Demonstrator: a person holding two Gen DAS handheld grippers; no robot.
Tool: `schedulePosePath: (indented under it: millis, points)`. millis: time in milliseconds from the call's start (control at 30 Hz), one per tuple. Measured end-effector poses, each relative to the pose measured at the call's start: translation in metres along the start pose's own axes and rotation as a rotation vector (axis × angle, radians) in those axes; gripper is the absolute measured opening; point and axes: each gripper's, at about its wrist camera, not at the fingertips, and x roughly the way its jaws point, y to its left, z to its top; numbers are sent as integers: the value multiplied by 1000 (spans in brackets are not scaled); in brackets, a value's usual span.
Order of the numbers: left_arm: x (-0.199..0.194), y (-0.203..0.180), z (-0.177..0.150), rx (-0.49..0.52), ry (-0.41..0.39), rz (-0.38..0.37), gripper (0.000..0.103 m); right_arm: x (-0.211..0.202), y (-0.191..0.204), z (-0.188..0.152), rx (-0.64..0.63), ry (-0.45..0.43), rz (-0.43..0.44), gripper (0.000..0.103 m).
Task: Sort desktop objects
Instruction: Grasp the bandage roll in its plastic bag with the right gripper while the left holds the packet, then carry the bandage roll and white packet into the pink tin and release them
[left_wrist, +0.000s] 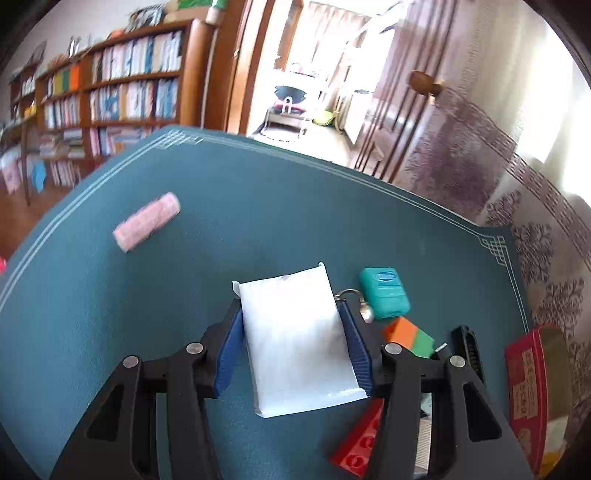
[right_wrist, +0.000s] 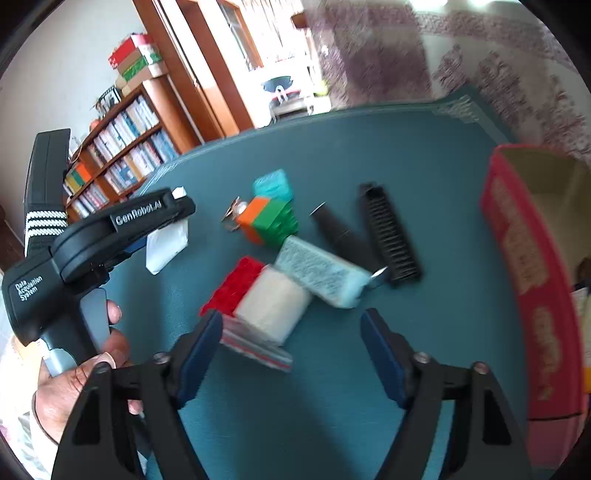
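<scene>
Left gripper (left_wrist: 293, 325) is pinching a white packet (left_wrist: 299, 343) between its blue pads, low centre of the left view, the packet sitting just above the green tabletop (left_wrist: 258, 221). A pink roll (left_wrist: 147, 220) is lying well apart at upper left. Right of the packet, a teal case (left_wrist: 384, 292), a key ring (left_wrist: 349, 294), an orange-green block (left_wrist: 408, 336), and a black comb (left_wrist: 467, 350) are clustering together; a red brick (left_wrist: 360, 439) is showing at lower centre. Right gripper (right_wrist: 291, 343) is hanging spread wide, holding nothing, over a white pouch (right_wrist: 271, 308) and the red brick (right_wrist: 232, 286) in the right view. A red box (right_wrist: 517, 266) is standing open at the right edge. The person's left hand (right_wrist: 81, 373) is gripping the left tool's handle at lower left.
</scene>
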Motion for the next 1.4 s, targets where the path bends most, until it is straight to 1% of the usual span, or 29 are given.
schedulePosePath:
  millis: [67,267,467,600,667,867,967,1033,1200,1400]
  points:
    - [-1,5,0,-19,4,-1,55,9,2,2,11,20,14,58]
    - [-8,4,-2,-20,-9,-28,55,26,2,10,33,52,38,56]
    - [-13,4,-2,-22,-16,-60,55,16,-6,4,71,37,64,54]
    - [-19,-4,-3,-1,-30,-106,55,-7,-16,0,117,-10,72,54]
    - [-24,-12,-4,23,-37,-138,55,-23,-19,-2,109,-49,47,54]
    - [-46,-45,-16,117,-55,-266,55,-77,-32,-3,83,-207,-96,54]
    - [-60,-64,-24,178,-76,-312,55,-103,-44,-1,98,-286,-167,54]
    - [-68,-75,-29,214,-81,-345,55,-115,-50,-1,109,-322,-199,54]
    - [-82,-97,-39,279,-77,-396,55,-148,-76,-7,156,-390,-270,54]
    - [-104,-127,-48,370,-100,-446,55,-177,-108,-15,224,-438,-324,54]
